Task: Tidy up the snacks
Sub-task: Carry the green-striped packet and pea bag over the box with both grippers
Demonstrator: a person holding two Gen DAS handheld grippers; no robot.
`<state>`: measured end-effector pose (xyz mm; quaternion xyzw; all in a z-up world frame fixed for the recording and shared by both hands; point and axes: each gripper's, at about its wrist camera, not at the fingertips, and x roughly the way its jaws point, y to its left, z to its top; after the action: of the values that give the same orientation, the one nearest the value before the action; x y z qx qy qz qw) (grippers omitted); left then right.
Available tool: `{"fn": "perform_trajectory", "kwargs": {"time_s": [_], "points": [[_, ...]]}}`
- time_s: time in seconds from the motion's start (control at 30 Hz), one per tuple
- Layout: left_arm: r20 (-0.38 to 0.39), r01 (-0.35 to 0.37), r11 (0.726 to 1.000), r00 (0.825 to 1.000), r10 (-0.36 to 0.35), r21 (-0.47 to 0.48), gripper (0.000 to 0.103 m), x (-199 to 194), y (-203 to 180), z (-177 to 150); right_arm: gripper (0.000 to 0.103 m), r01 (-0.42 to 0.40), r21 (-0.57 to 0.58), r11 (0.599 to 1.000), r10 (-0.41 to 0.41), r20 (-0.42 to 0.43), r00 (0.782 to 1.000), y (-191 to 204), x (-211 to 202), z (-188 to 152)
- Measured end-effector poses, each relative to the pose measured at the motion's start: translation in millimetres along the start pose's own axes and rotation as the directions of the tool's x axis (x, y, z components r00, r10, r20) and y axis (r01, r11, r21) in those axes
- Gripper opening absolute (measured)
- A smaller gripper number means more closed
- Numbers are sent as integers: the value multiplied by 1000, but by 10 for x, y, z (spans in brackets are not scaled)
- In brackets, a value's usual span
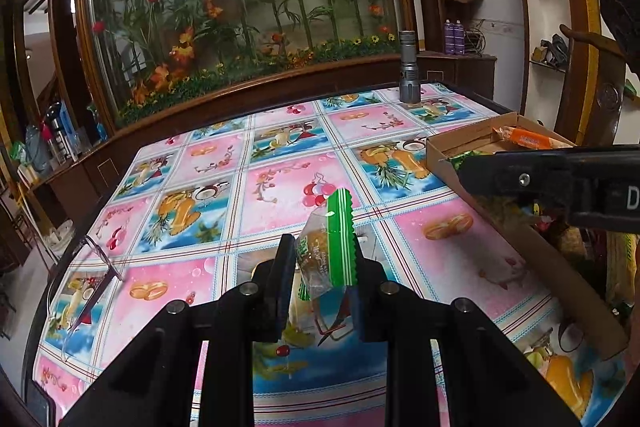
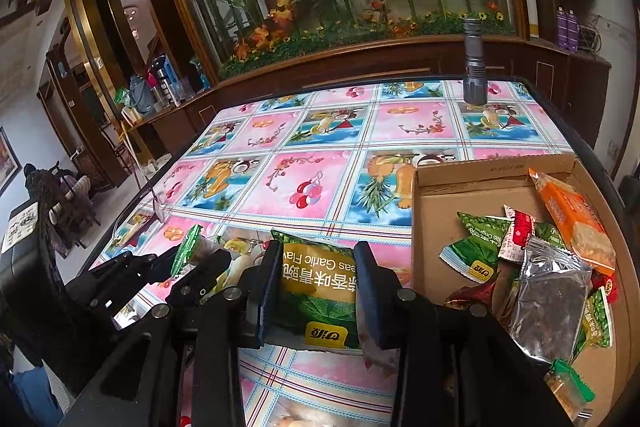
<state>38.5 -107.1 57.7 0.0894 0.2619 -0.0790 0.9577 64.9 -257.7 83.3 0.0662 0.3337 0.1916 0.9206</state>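
My left gripper is shut on a small clear snack packet with green serrated ends, held above the table; it also shows in the right wrist view. My right gripper is shut on a green garlic-flavour pea packet, just left of the cardboard box. The box holds several snacks: green pea packets, an orange cracker pack, a silver packet. The right gripper's body crosses the left wrist view over the box.
A grey flashlight stands upright at the table's far edge. Eyeglasses lie at the left edge of the patterned tablecloth. A wooden ledge and glass flower display stand behind the table.
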Motion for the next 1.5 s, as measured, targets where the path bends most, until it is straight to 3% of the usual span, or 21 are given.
{"fn": "perform_trajectory", "kwargs": {"time_s": [1.03, 1.17, 1.23, 1.5], "points": [[7, 1, 1000, 1000, -1, 4, 23, -34, -32, 11, 39, 0, 60, 998, -2, 33, 999, -141, -108, 45], [-6, 47, 998, 999, -47, -30, 23, -43, -5, 77, 39, 11, 115, 993, -19, 66, 998, -310, -204, 97], [-7, 112, 992, 994, -113, -63, 23, -57, 22, 116, 39, 17, 163, 986, -31, 84, 996, -447, -266, 120], [-7, 233, 968, 972, -234, -92, 23, -45, -164, 203, 39, 38, 339, 940, -89, 136, 987, -947, -543, 141]]}}
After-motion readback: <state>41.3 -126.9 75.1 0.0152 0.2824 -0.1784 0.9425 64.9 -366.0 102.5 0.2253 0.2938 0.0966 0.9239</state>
